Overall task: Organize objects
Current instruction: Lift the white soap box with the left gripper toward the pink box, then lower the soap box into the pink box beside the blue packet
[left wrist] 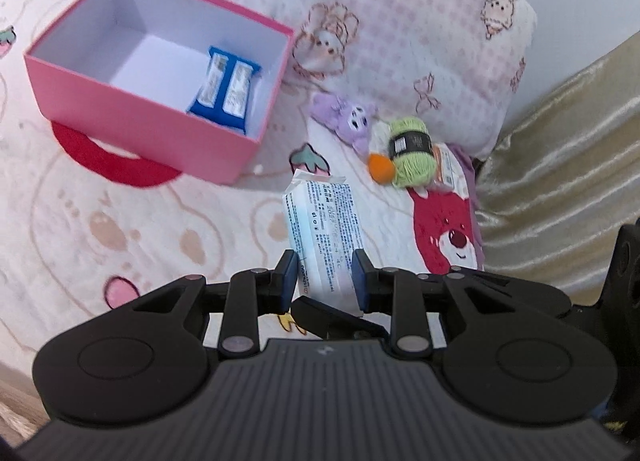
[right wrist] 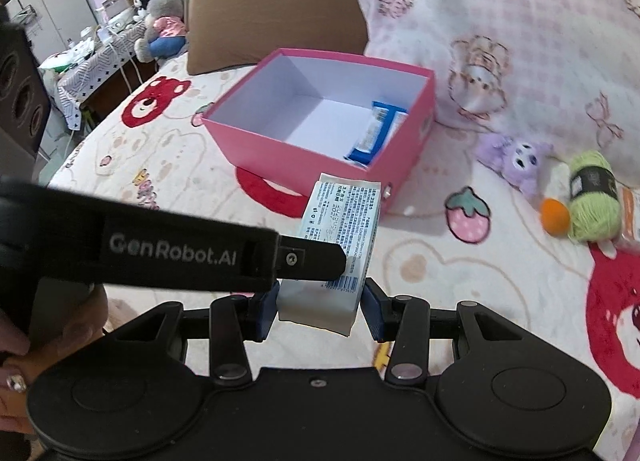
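Beyond and left of both grippers sits the pink box (right wrist: 320, 133); the white carton (right wrist: 336, 229), pinched narrowly by the left gripper (left wrist: 325, 275) and right gripper (right wrist: 319, 311), points lengthwise toward it.

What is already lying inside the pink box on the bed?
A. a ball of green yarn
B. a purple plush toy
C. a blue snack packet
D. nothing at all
C: a blue snack packet lies on the white floor of the pink box, while the green yarn and purple plush toy lie outside on the bedspread.
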`<state>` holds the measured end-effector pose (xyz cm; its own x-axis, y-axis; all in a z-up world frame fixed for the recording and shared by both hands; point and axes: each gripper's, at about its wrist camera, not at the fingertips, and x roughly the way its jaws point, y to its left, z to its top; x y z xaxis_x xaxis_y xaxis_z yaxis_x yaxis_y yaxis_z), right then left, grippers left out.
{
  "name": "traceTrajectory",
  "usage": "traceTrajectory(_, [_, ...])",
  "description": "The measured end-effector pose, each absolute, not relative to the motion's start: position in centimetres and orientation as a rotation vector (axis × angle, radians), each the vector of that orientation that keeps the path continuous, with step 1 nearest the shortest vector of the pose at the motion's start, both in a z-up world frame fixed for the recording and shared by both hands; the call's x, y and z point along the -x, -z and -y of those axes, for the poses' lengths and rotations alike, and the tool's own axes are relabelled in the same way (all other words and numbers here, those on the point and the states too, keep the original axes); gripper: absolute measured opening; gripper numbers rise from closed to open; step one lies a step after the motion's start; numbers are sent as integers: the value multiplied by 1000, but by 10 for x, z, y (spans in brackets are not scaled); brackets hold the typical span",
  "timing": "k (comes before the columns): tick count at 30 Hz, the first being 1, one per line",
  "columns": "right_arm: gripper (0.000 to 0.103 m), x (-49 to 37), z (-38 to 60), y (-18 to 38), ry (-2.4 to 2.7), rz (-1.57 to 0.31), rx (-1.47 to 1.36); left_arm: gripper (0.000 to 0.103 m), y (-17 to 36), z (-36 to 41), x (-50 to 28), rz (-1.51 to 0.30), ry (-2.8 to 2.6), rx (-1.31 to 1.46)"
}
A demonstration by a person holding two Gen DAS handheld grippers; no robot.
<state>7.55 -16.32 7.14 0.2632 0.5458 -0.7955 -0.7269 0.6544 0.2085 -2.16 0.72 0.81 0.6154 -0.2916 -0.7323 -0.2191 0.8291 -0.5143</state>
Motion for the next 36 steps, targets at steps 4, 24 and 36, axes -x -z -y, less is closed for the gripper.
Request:
traceTrajectory(4, [49,-79,148,-81,-890,-964,217,27,-18,-24,25,-895,37,620])
traceTrajectory(24, [49,-142,74,-91,-910,-853,181,27,-42,-96,-42,-821,-15,534])
traceTrajectory(36, [48,-189,49,-55,-900,-904,78,27,-6,-128,-89,-849,-41,586])
